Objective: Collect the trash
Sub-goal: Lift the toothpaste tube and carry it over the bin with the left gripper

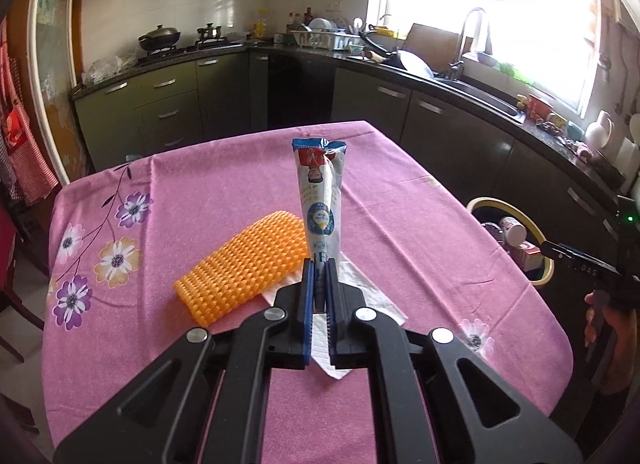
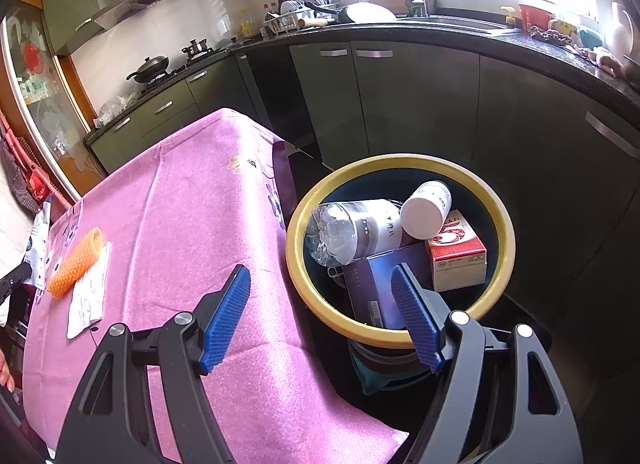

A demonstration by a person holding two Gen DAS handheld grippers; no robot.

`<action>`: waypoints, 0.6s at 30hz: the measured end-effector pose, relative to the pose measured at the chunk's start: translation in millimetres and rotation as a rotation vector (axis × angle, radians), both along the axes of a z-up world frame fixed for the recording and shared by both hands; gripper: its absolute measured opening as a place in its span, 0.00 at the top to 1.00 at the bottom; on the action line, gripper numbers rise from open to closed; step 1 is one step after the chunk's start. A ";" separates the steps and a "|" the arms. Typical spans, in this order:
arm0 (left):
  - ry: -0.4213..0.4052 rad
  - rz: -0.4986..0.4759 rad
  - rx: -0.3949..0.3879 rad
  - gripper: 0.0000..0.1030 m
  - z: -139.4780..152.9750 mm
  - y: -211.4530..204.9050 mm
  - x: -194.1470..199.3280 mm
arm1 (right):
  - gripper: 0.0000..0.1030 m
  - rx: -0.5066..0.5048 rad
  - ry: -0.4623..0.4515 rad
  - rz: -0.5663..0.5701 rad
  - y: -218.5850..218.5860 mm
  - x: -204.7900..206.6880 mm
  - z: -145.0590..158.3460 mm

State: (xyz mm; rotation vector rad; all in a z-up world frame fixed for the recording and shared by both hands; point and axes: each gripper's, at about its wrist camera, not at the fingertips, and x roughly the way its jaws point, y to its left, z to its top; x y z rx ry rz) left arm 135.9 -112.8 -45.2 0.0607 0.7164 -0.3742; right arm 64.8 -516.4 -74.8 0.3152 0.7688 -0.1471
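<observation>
We have the empty snack wrapper (image 1: pixel 320 192) pinched by its lower end in our left gripper (image 1: pixel 319 284), its pads pressed together on the film, so it stands up over the pink tablecloth (image 1: pixel 200 184). Below it lie an orange textured mat (image 1: pixel 244 264) and a white paper scrap (image 1: pixel 360 304), both on the table. The yellow-rimmed trash bin (image 2: pixel 400 338) sits just beside the table's edge, already holding a plastic bottle (image 2: pixel 352 230), a white jar (image 2: pixel 426 210) and cartons. We judge the risk is slippage: the thin, glossy wrapper is gripped only at its tip and could slide out or flop before reaching the bin. Our right gripper (image 2: pixel 322 316) is spread wide and empty, hovering over the bin's near rim.
</observation>
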 end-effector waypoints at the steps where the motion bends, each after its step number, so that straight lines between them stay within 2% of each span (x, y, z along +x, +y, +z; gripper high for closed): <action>1: -0.003 -0.029 0.000 0.95 2.9 -8.6 -2.4 | 0.30 -0.004 -0.003 -0.011 -3.5 -3.2 1.3; 6: -0.006 -0.204 -0.006 0.95 13.3 -63.4 -5.0 | 0.30 -0.023 -0.009 -0.087 -30.0 -23.2 7.6; 12: 0.029 -0.401 0.001 0.95 5.8 -149.6 6.5 | 0.30 -0.019 -0.005 -0.163 -62.6 -45.7 6.8; 18: 0.142 -0.526 0.018 0.95 -19.1 -240.0 29.4 | 0.30 0.020 0.004 -0.210 -91.9 -57.3 -3.9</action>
